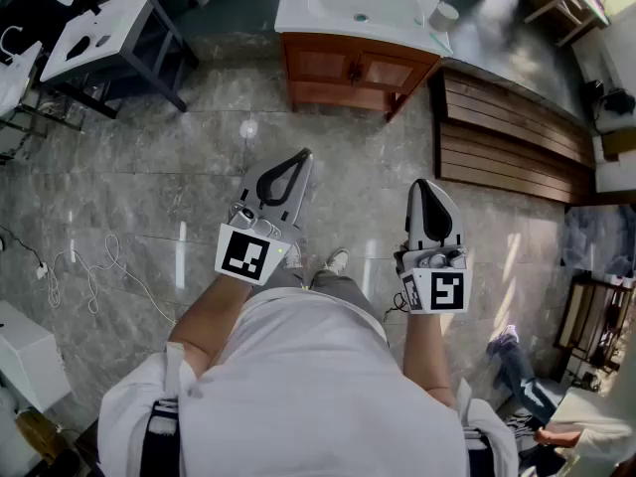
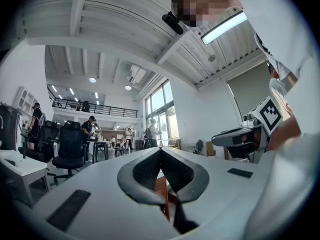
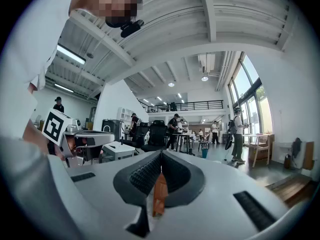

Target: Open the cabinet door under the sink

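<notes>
A wooden vanity cabinet (image 1: 348, 73) with two doors stands under a white sink (image 1: 363, 8) at the top of the head view, a few steps ahead across grey floor. Both doors look closed. My left gripper (image 1: 302, 156) and right gripper (image 1: 421, 184) are held at waist height, pointing toward the cabinet and well short of it. Each one's jaws meet at the tips with nothing between them. In the left gripper view, the left gripper (image 2: 160, 150) shows a sliver of cabinet (image 2: 162, 196) behind its jaws. The right gripper (image 3: 161, 154) likewise frames an orange strip of cabinet (image 3: 160, 194).
A slatted wooden platform (image 1: 512, 132) lies right of the cabinet. A white countertop on a dark frame (image 1: 109, 33) stands at the left. A white cable (image 1: 94, 266) trails on the floor beside a white box (image 1: 25, 351). Another person (image 1: 527, 386) sits at lower right.
</notes>
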